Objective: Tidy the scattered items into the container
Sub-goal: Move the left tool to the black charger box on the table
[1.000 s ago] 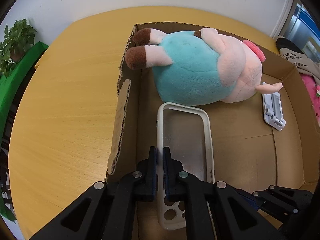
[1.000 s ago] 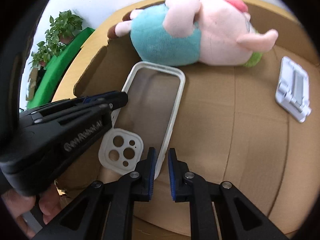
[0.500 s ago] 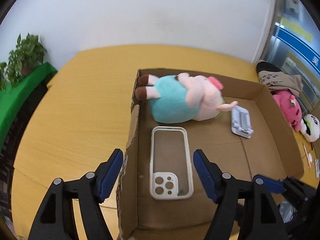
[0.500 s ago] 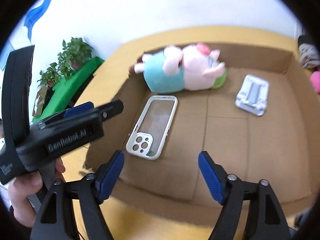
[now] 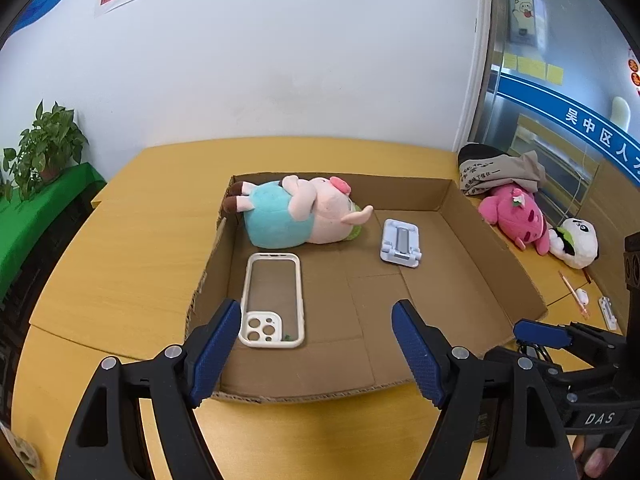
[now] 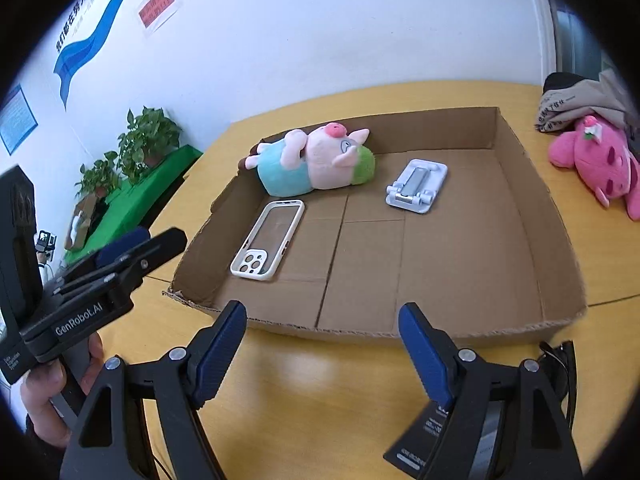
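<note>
Both the left gripper (image 5: 312,344) and right gripper (image 6: 320,344) hang with jaws wide apart, holding nothing. The phone case (image 5: 274,300), plush pig (image 5: 296,216) and what looks like a phone stand (image 5: 400,244) lie inside the cardboard box (image 5: 500,264)

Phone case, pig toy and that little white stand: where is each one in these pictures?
phone case (image 5: 276,276), left wrist view, on its clear back panel.
pig toy (image 6: 320,158), right wrist view, on its pink head.
white stand (image 5: 401,244), left wrist view, on its flat middle.
</note>
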A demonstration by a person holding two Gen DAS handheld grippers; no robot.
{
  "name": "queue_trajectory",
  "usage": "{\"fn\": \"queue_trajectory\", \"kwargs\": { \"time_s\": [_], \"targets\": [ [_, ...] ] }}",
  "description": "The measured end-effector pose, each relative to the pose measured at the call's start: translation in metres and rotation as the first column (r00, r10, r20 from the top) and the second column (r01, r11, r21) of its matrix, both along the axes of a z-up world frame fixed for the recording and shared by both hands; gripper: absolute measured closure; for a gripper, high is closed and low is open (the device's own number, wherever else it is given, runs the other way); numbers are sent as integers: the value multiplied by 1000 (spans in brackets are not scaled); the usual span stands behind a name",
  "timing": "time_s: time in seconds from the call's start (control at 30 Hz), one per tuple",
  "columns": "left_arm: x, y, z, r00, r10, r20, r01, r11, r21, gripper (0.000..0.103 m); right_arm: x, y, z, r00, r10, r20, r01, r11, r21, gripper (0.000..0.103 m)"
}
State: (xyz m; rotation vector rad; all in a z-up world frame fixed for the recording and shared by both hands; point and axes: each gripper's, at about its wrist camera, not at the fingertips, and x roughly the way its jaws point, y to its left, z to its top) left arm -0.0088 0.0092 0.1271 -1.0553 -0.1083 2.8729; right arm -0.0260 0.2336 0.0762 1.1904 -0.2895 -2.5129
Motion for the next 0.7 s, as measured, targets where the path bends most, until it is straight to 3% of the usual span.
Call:
{"fn": "queue_trajectory", "kwargs": {
  "time_s": [0.3,0.47,0.7],
  "targets": [
    [10,8,5,1000,11,-14,-11,1000,-9,22,7,-2,8,999,34,-15,-33,999,32,24],
    [11,14,-1,1000,6,6,-6,1000,-10,22,10,21,7,1000,-5,-16,5,1000,11,24],
    [11,35,-6,995,-95,20,94,995,39,22,34,41,8,996,51,-71,-52,999,-10,24]
  ]
}}
